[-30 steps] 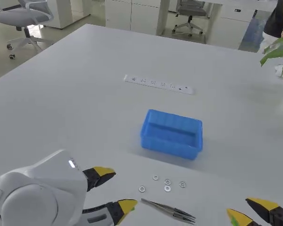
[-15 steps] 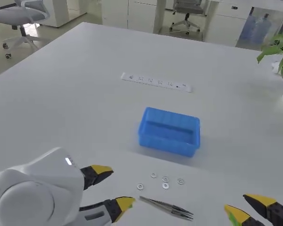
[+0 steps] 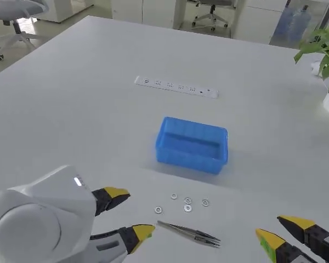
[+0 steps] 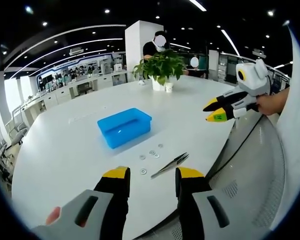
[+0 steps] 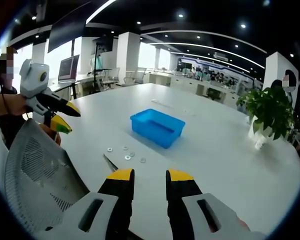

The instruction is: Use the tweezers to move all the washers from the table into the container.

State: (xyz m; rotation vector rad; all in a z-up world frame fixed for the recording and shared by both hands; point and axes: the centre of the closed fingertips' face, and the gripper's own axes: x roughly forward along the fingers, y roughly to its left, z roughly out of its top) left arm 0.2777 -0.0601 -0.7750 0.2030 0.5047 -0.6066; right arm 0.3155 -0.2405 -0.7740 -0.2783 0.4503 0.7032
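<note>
White desk [image 3: 71, 109], head view. The small blue rectangular plastic container [image 3: 189, 159] sits open-topped near the desk's middle, nothing visible inside it. Five small silver metal washers [image 3: 187, 201] lie loose on the desk just in front of the container, on the near side: three in a rough row, two a bit nearer. The slim silver metal tweezers [image 3: 189, 234] lie flat on the desk just below the washers, close to them but not touching, with the tips pointing left.

The left gripper [image 3: 136, 212], white body with black jaws and yellow tips, hovers at lower left. Its jaws are apart and hold nothing. The tweezers' tip end is just right of its lower jaw tip, and the washers are a little right of the gap. In the left gripper view the tweezers lie right ahead between the two yellow tips, with the washers just past them and the container further on.

The right gripper [image 3: 273, 227] is at lower right, jaws apart and empty. The tweezers' wide end is near it on the left, with bare desk between, and the washers are further up and left. In the right gripper view the tweezers lie ahead, slightly left of the jaws, then the washers, then the container.

A long white power strip [image 3: 175, 87] lies flat beyond the container, well apart from it. A green leafy plant [image 3: 323, 55] stands at the far right edge.
</note>
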